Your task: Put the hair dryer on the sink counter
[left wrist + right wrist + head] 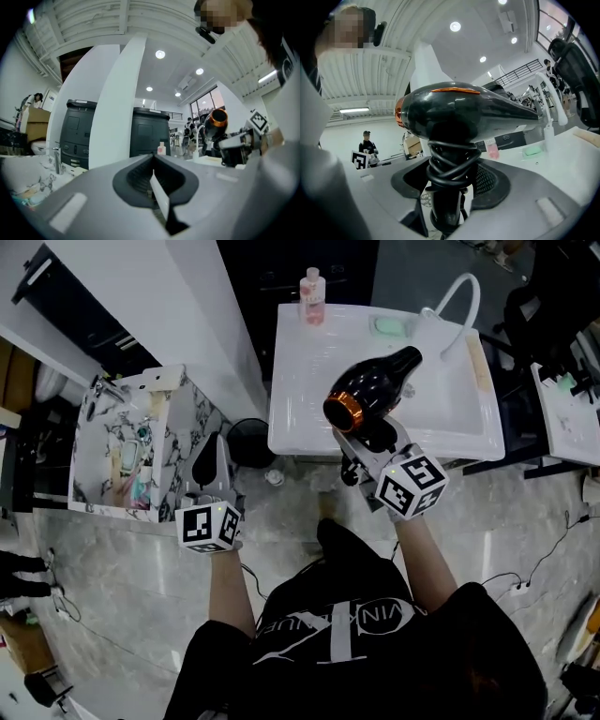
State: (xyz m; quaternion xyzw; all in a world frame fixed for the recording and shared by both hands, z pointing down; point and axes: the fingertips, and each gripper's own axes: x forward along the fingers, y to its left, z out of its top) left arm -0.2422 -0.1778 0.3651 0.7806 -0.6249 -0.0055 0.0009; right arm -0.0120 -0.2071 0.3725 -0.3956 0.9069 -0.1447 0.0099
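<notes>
Big open test hall or lab w/ mock bathroom sets. A white sink unit (309, 399) w/ curved tap (459, 294), pink bottle (312, 298) & green soap (390, 326) on its tabletop stands free on a polished grey floor (122, 559). A marble-print vanity (89, 442) stands apart from it as a 2nd set. Loose cables (548, 554) & a power strip (517, 589) lie on the floor. Overhead there's a high ribbed ceiling (93, 18) w/ recessed spotlights (160, 54), plus a mezzanine railing (518, 72) & tall windows (206, 101). Dark cabinets (77, 131) & a cardboard box (33, 119) sit in the bkgd. Another person (367, 139) stands further off.
</notes>
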